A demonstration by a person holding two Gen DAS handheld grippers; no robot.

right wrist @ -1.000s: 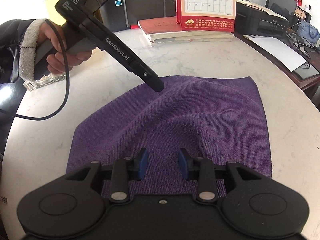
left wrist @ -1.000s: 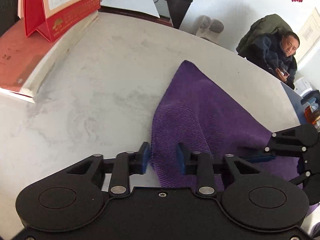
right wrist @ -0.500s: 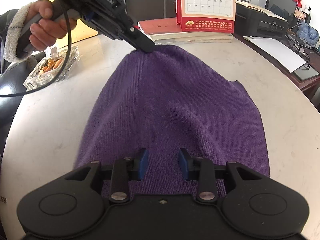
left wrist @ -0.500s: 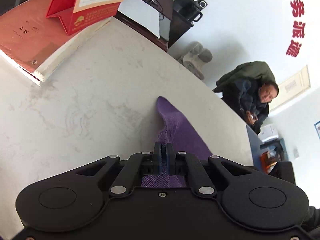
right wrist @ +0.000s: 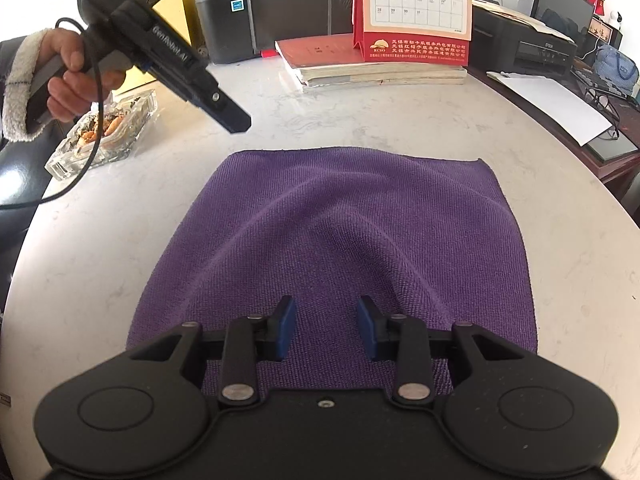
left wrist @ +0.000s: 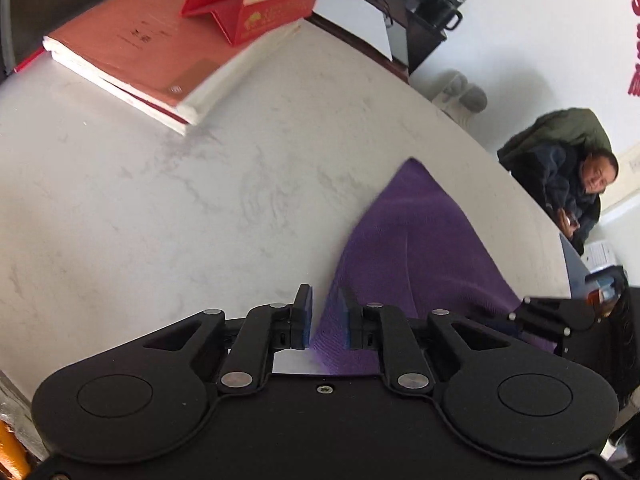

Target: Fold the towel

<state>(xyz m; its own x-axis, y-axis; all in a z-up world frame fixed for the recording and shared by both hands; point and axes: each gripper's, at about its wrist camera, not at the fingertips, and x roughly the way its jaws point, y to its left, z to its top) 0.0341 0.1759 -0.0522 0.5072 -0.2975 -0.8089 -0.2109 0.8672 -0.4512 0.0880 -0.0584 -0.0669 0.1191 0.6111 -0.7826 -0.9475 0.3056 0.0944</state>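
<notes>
Towel let go: it lies spread flat on the table now.

My left gripper (right wrist: 236, 122) had the purple towel (right wrist: 340, 240) pinched and lifted half a second ago; now its jaws are opening, hanging clear above the towel's far left corner. My right gripper (right wrist: 326, 326) stays narrowly parted over the near edge, gripping nothing. Its body hides that edge; the left view is blurred.

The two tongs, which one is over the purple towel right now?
The right tongs, hovering open above the towel. The left tongs, jaws opening, are off it, above bare tabletop.
</notes>
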